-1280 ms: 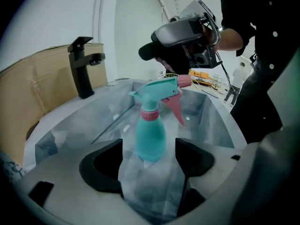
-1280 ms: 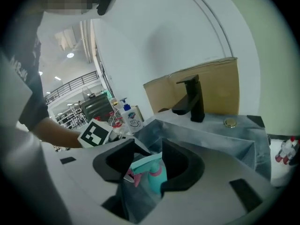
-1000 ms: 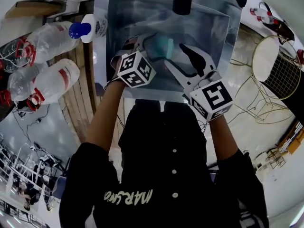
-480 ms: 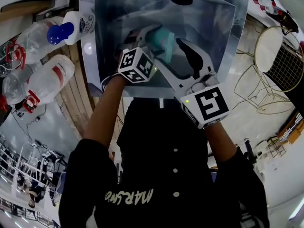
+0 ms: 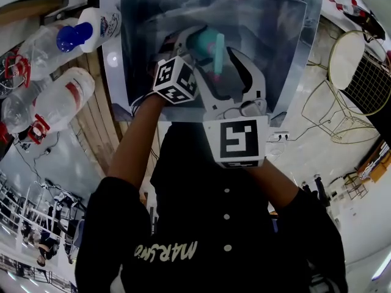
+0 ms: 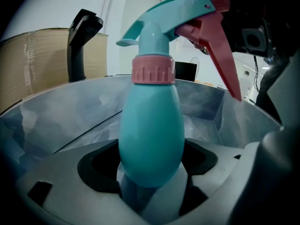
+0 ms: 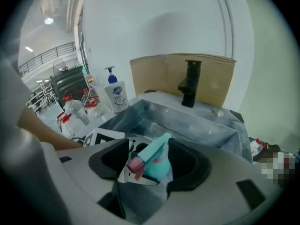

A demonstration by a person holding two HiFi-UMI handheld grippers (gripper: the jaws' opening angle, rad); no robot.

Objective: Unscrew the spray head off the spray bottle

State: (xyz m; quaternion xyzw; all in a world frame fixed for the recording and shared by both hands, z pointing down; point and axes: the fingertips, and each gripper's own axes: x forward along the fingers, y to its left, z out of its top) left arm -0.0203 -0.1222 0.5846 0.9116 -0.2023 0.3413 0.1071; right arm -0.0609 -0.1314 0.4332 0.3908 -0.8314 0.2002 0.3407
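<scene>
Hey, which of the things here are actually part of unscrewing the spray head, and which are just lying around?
For the job:
teal spray bottle
its spray head
pink collar joining them

Just lying about:
blue-topped soap dispenser
clear plastic bottles
black faucet
cardboard behind it
</scene>
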